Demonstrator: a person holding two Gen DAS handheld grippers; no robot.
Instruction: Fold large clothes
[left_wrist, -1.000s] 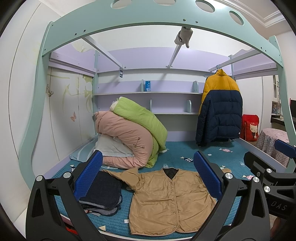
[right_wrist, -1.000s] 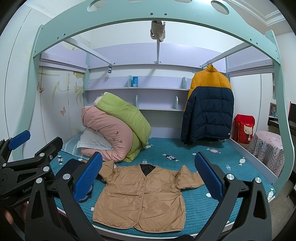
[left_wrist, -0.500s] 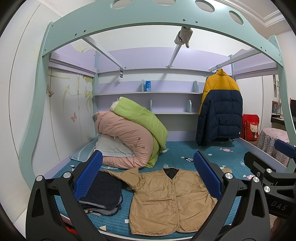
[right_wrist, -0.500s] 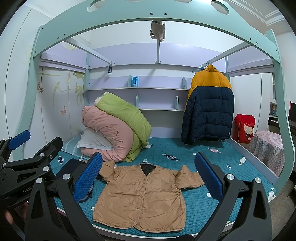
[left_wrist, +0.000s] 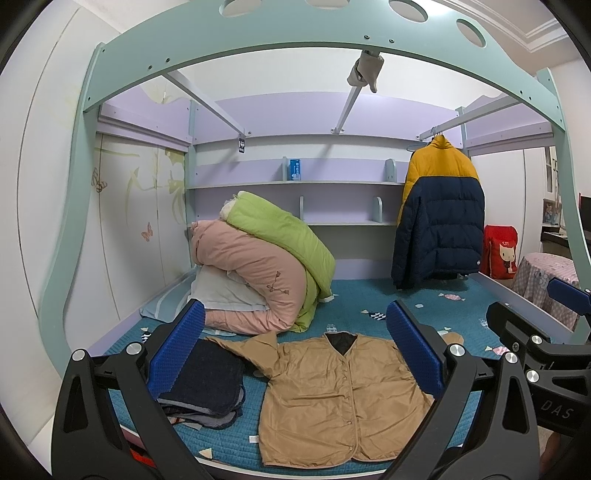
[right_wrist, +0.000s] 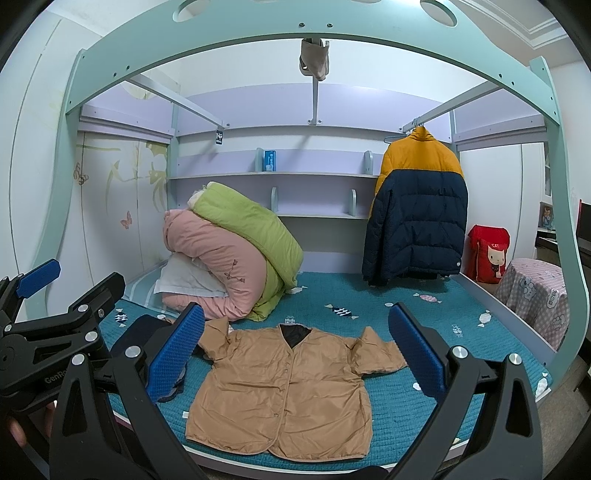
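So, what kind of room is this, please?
Most likely a child's bedroom: a bed under a loft frame, rolled quilts at its head, and a tan jacket spread flat on it.

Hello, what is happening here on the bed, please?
A person holds two grippers, the left gripper and the right gripper, both open and hovering in front of the bed, touching nothing. A tan jacket lies flat and buttoned on the blue mattress, sleeves spread, not yet folded. To its left sits a stack of dark folded clothes. Rolled quilts and a hanging puffer coat are behind.
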